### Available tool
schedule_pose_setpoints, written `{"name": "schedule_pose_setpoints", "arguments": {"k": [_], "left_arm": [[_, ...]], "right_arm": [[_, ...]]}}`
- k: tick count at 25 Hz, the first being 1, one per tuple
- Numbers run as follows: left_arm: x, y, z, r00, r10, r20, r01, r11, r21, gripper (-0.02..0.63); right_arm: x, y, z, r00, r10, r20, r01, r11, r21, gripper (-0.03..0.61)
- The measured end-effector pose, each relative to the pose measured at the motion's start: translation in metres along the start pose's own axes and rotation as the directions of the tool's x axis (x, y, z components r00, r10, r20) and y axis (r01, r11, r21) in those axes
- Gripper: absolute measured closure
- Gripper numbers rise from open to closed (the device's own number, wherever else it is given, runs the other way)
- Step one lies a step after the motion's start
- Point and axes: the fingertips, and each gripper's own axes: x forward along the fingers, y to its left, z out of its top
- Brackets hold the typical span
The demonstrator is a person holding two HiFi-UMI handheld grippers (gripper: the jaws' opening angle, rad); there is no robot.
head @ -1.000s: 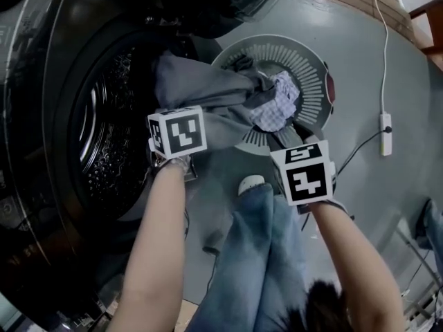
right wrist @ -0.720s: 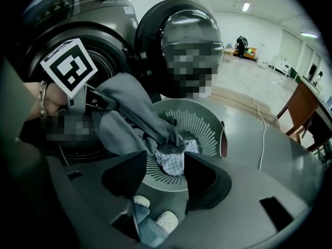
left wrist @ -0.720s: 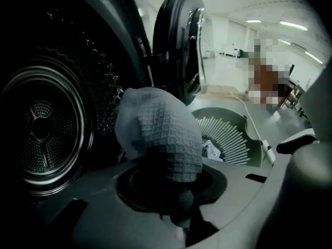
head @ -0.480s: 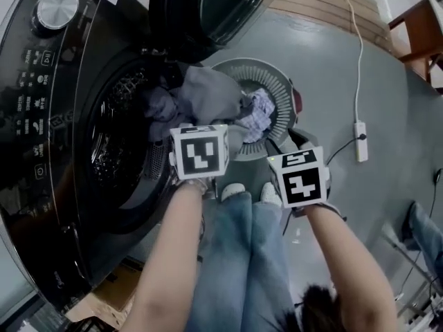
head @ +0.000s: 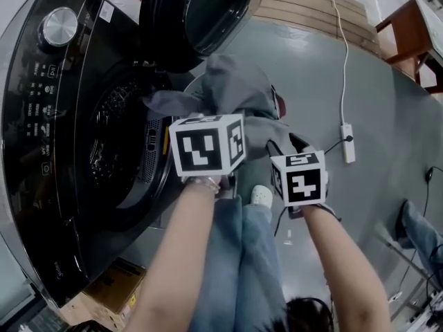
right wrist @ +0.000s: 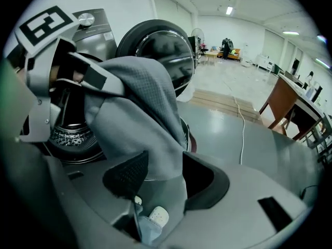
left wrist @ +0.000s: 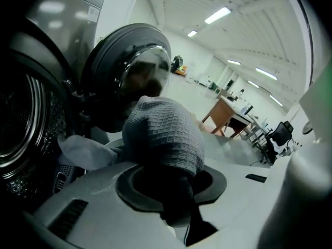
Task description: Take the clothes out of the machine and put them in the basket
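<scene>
The head view looked steeply down over the washing machine (head: 52, 185). Both gripper views sat close behind their jaws, facing its open door (left wrist: 129, 77); all shared the grey cloth (head: 239, 92).

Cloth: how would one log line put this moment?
cloth: aloft beside washer | left gripper: shut on cloth | right gripper: jaws just closing on cloth

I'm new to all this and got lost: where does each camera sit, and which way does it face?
Head view: on the person's head, looking steeply down at the washing machine and grey garment; forearms and jeans show.
Left gripper view: on the left tongs, looking along jaws clamped on the garment toward the open door.
Right gripper view: on the right tongs, whose jaws have just been closing on the garment; left tongs show too.
Shared: all three see the garment and door.
</scene>
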Motion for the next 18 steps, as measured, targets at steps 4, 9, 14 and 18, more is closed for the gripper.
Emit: {"name": "schedule_pose_setpoints", "arguments": {"k": [4, 9, 14, 18], "left_arm": [[0.003, -0.004, 0.011, 1.000, 0.028, -0.006, -0.028, 0.996, 0.088, 0.512], [0.016, 0.021, -0.003, 0.996, 0.075, -0.048, -0.070, 0.991, 0.112, 0.505], [0.023, 0.080, -0.041, 0.956, 0.262, -0.133, -0.244, 0.960, 0.134, 0.260], [0.022, 0.110, -0.051, 0.945, 0.295, -0.140, -0.279, 0.952, 0.125, 0.239]], "right_arm": [[0.000, 0.000, 0.003, 1.000, 0.001, 0.010, -0.002, 1.000, 0.011, 0.373], [0.008, -0.001, 0.004, 1.000, 0.001, 0.021, -0.002, 1.000, 0.021, 0.374], [0.020, 0.003, 0.000, 1.000, 0.009, 0.013, -0.009, 1.000, 0.020, 0.374], [0.031, 0.011, -0.003, 1.000, 0.017, -0.002, -0.017, 1.000, 0.024, 0.374]]}}
